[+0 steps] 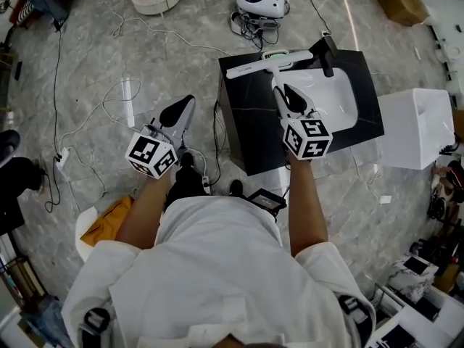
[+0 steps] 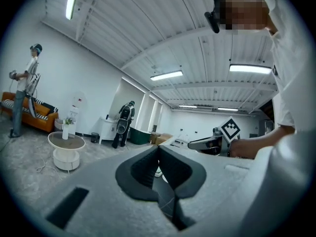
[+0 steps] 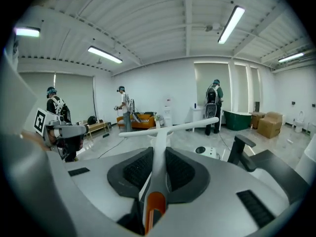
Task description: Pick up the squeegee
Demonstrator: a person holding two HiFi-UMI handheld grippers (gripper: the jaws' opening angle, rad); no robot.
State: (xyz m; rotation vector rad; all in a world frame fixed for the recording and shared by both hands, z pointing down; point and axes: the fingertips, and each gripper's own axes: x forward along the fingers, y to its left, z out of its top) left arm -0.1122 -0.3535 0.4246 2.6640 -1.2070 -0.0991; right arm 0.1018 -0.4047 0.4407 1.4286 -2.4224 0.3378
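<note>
White squeegee (image 1: 258,65) in right tool (image 3: 159,152)

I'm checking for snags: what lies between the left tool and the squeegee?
Head view: between left tool and squeegee, grey floor with a black cable, then the edge of the black counter.

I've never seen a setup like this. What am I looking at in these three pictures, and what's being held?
A person holds a two-jaw gripper in each hand; the marker cubes are part of them. The top-down picture comes from a camera on the person's head; the other two come from cameras riding on each gripper, looking along its jaws. The right gripper is clamped on the handle of a white T-shaped squeegee with an orange handle end. The left gripper is shut and empty. Below stands a black counter with a white basin and black tap.
</note>
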